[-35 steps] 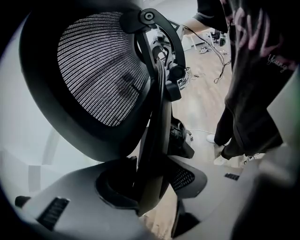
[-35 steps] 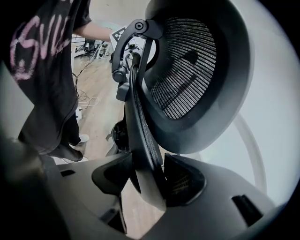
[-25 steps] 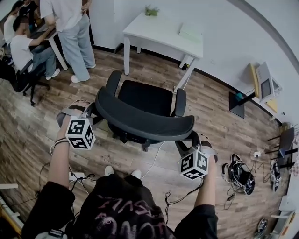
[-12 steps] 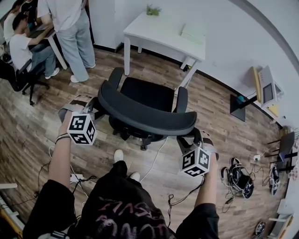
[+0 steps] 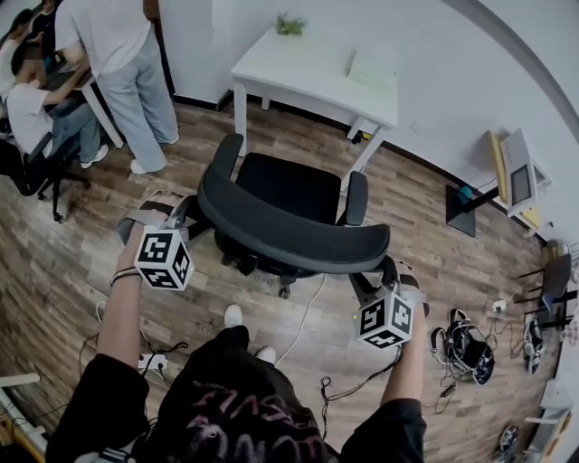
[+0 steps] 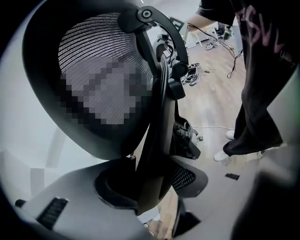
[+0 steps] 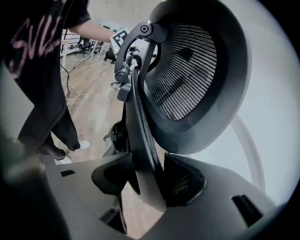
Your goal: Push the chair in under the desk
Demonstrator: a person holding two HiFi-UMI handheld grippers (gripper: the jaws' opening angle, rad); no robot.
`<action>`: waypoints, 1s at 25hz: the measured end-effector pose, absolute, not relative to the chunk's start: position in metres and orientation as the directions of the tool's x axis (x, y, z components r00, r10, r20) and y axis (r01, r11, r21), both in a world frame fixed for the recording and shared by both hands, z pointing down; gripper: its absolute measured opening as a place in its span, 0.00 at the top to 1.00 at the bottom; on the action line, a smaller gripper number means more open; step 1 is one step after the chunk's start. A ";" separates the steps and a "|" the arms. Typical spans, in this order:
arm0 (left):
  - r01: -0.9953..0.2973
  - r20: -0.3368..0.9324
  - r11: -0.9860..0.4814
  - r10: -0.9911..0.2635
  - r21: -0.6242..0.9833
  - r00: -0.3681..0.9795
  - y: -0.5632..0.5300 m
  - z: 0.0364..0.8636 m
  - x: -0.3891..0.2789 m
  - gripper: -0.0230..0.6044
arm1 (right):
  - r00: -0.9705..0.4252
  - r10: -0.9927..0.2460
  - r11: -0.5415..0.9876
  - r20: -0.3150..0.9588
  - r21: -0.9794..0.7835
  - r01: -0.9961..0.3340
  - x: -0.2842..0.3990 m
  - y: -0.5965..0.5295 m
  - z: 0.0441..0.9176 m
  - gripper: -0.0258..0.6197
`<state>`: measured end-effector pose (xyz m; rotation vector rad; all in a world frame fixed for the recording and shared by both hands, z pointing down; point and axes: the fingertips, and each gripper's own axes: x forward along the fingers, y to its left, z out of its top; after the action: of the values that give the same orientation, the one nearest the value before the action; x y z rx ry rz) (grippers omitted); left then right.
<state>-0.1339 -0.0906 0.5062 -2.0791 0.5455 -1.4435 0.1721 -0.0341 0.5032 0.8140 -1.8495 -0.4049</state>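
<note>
A wooden floor point(image 5: 434, 208) fills the room, and against the pale far wall stands a white table point(image 5: 298, 68) on white legs. The black chair point(image 5: 289, 194) stands on the floor just in front of this table. Its seat and two armrests face the table, its curved mesh backrest is toward the person, and it is not yet under the tabletop. At the upper left a standing person point(image 5: 118, 54) and a seated person point(image 5: 36, 108) are at another table, well apart from the chair. The left gripper point(image 6: 152, 180) is at the left end of the backrest. Its jaws have just been opening and stand wide, with the backrest's edge between them, and its pads seem to press on that edge, though the close view is dark there. The right gripper point(image 7: 149, 180) is at the right end of the backrest, jaws wide and closed on the backrest's rim, which runs up between the two pads. A dark bundle of gear point(image 5: 466, 344) lies on the floor at the right. A flat pale sheaf point(image 5: 371, 65) lies on the tabletop near its right end. At the table's far edge a small pot point(image 5: 289, 24) holds a green plant. Thin cables point(image 5: 308, 307) trail over the floor behind the chair's base.
</note>
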 end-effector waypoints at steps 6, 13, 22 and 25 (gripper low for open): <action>-0.010 0.707 -0.763 -0.604 -0.646 0.368 -0.126 0.509 -0.130 0.62 | -0.220 -0.701 0.704 0.678 0.610 -0.363 0.175 -0.067 0.506 0.63; 0.010 0.697 -0.753 -0.604 -0.658 0.386 -0.167 0.509 -0.128 0.62 | -0.186 -0.697 0.698 0.692 0.597 -0.394 0.178 -0.106 0.508 0.61; 0.020 0.708 -0.764 -0.587 -0.645 0.392 -0.225 0.506 -0.115 0.62 | -0.179 -0.703 0.691 0.688 0.603 -0.398 0.190 -0.163 0.505 0.60; 0.017 0.717 -0.771 -0.583 -0.636 0.382 -0.234 0.508 -0.114 0.62 | -0.187 -0.712 0.686 0.677 0.615 -0.389 0.190 -0.171 0.507 0.60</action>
<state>-0.1142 -0.2338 0.5078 -2.0876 0.4853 -1.4046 0.1899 -0.1712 0.5069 0.8738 -1.8071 -0.3697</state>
